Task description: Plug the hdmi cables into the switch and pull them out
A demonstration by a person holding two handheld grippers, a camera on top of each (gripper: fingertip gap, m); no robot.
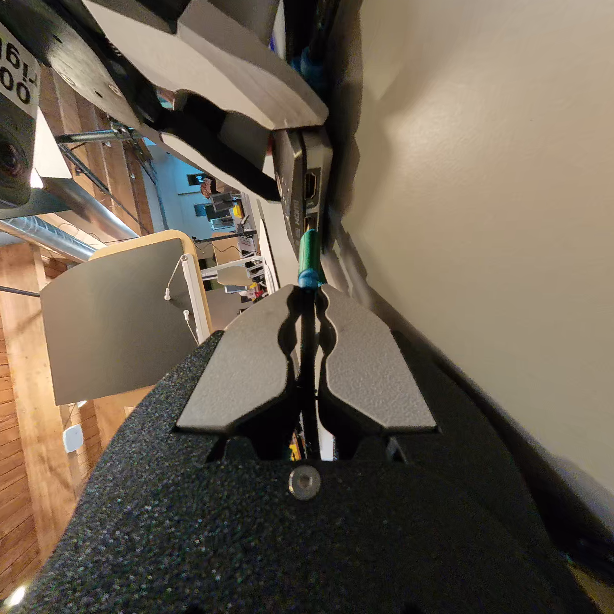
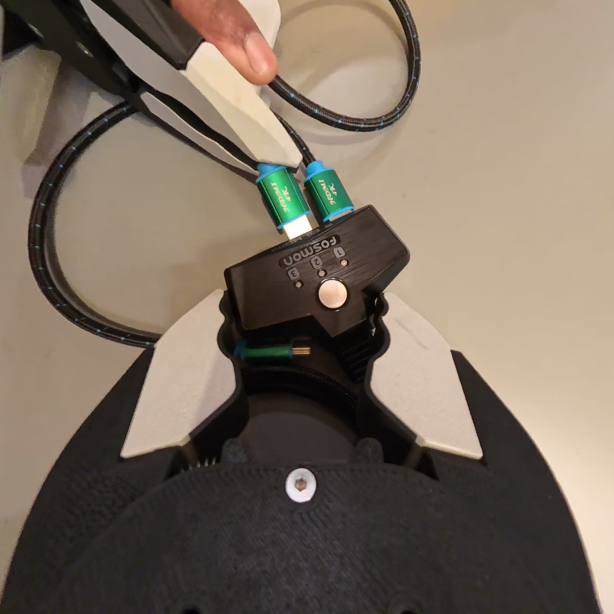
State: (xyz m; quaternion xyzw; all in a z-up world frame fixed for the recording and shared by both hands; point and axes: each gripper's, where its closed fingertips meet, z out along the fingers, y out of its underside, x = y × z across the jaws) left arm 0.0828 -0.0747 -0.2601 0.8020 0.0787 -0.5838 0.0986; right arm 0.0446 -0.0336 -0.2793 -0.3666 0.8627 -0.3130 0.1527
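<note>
My right gripper (image 2: pixel 303 297) is shut on the narrow rear of the black HDMI switch (image 2: pixel 319 252) and holds it over the beige table. My left gripper (image 2: pixel 279 162) comes in from the upper left, shut on a green HDMI plug (image 2: pixel 282 202) at its blue collar. That plug's gold tip touches the switch's front edge and is still exposed. A second green plug (image 2: pixel 329 196) sits in the port beside it. A third green plug (image 2: pixel 269 351) lies loose under the switch. In the left wrist view my left gripper (image 1: pixel 308 290) holds the green plug (image 1: pixel 309 255) against the switch (image 1: pixel 299 186), next to an empty port (image 1: pixel 311 185).
Black braided cables (image 2: pixel 382 119) with blue flecks loop across the beige table (image 2: pixel 498 166) behind and to the left of the switch. A person's finger (image 2: pixel 255 53) rests on the left gripper. The left wrist view is rolled sideways, with the table (image 1: pixel 481 166) on its right. Left tips to right tips: about 7 centimetres.
</note>
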